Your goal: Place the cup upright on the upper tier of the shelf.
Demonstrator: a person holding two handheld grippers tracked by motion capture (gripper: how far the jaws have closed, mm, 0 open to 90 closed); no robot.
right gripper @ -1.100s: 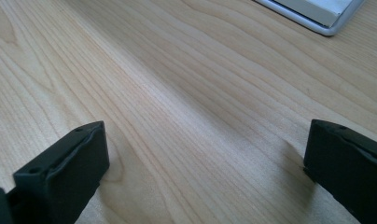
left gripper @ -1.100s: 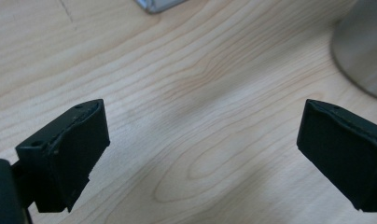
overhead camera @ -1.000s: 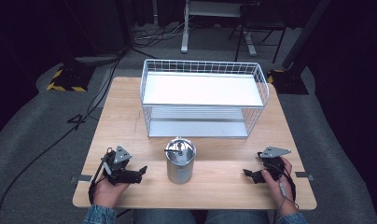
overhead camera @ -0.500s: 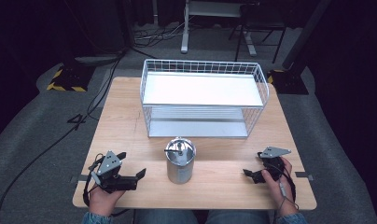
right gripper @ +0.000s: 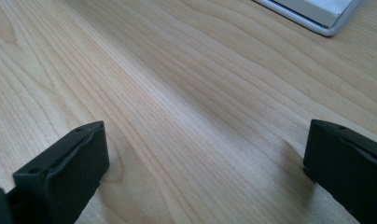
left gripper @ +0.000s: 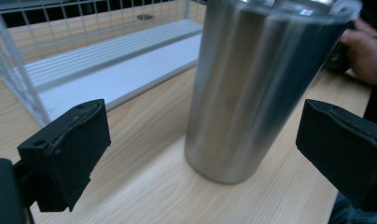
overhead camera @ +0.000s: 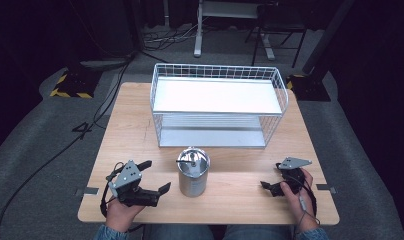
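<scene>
We aim our left gripper (overhead camera: 155,177), fingers (left gripper: 65,151) wide, at the steel cup (overhead camera: 193,172) near the desk's (overhead camera: 130,125) front edge, ready to straddle it. Our right gripper (overhead camera: 271,181) rests wide open by the front right corner, out of the way.

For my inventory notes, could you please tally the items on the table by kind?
Steel cup: 1
White wire basket: 1
Hand-held grippers, left hand-held gripper and right hand-held gripper: 2
Total: 4
</scene>
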